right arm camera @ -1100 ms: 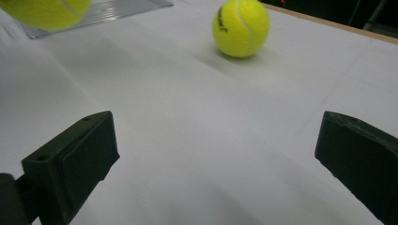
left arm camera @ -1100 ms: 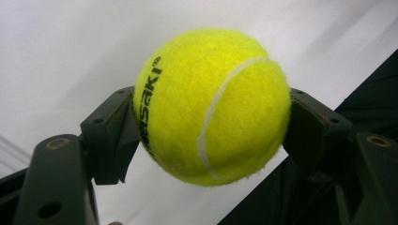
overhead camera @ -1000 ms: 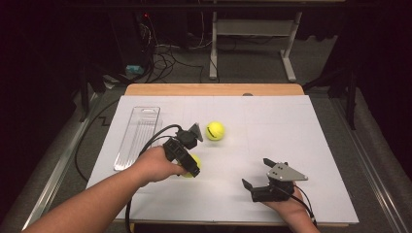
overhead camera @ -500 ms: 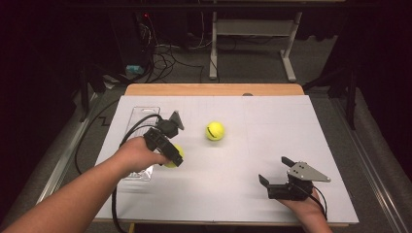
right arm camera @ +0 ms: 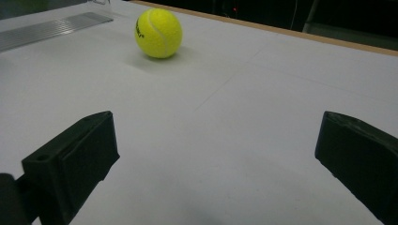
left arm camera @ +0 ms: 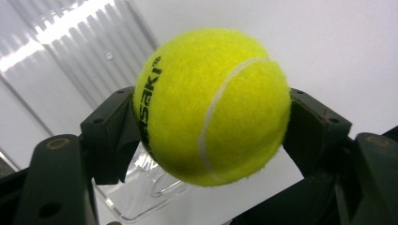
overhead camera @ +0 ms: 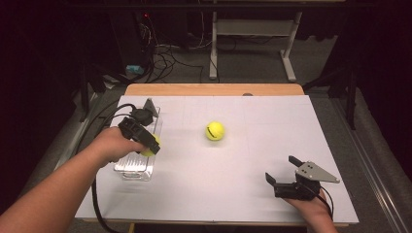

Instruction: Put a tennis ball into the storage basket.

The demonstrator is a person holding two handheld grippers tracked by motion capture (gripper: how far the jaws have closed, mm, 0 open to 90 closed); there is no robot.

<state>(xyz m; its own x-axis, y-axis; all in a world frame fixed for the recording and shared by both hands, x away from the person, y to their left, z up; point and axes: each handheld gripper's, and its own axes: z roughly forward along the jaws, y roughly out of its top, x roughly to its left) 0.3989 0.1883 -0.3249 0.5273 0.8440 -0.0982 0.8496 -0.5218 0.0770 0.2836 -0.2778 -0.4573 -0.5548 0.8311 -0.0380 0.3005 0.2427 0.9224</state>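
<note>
Presently listed: one tennis ball (left arm camera: 211, 105), clamped between the jaws of the left gripper (overhead camera: 145, 141) and held over the clear tray (overhead camera: 132, 171) at the table's (overhead camera: 272, 121) left edge, apparently for setting down inside (the tray's ribbed floor shows beneath the ball in the left gripper view). Left forearm reaches diagonally in from the bottom left, hand wrapped round the gripper body, cable looping behind.

Second tennis ball (overhead camera: 214, 131): loose at mid-table, well apart from both grippers, probably next for collection.

Right gripper (overhead camera: 284, 171): jaws spread wide, nothing between them, held low near the front right, pointed towards that second ball.
</note>
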